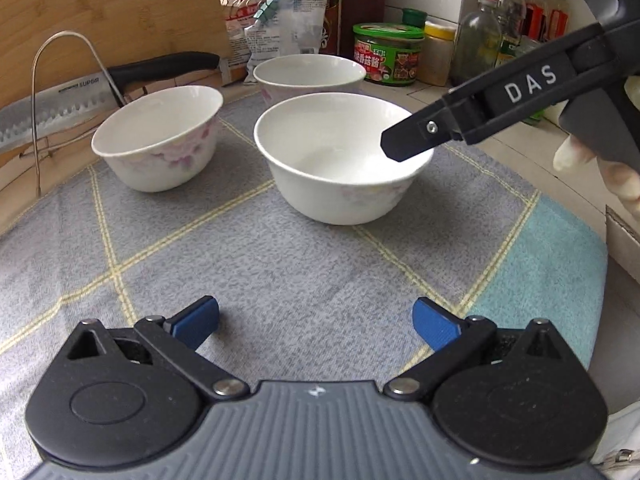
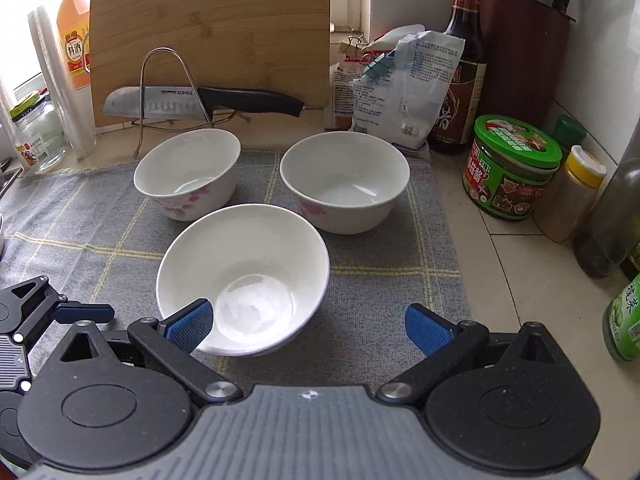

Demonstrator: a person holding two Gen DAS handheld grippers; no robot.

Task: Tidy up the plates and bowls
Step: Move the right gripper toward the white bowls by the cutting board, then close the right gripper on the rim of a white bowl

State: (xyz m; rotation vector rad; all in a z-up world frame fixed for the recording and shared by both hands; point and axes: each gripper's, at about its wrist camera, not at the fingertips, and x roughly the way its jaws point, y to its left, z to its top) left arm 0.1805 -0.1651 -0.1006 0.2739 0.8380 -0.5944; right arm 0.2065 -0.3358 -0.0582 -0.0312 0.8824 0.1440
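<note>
Three white bowls with pink flowers stand on a grey checked cloth [image 1: 280,272]. The nearest bowl [image 2: 244,264] [image 1: 340,160] lies under my right gripper [image 2: 308,330], which is open. Its left pad [image 2: 190,326] overlaps the bowl's near rim and the right pad is over the cloth; whether it touches the bowl is unclear. In the left wrist view one right finger [image 1: 412,138] hangs over that bowl's right rim. Behind stand the back left bowl [image 2: 188,168] [image 1: 160,136] and the back right bowl [image 2: 344,180] [image 1: 310,74]. My left gripper [image 1: 316,320] [image 2: 60,312] is open over bare cloth, short of the bowls.
A knife [image 2: 200,102] rests on a wire rack in front of a bamboo board [image 2: 208,32]. Bags [image 2: 400,92], a sauce bottle [image 2: 464,60], a green-lidded jar [image 2: 512,168] and spice bottles crowd the back and right. A glass jar [image 2: 36,136] stands far left. A hand [image 1: 580,160] holds the right gripper.
</note>
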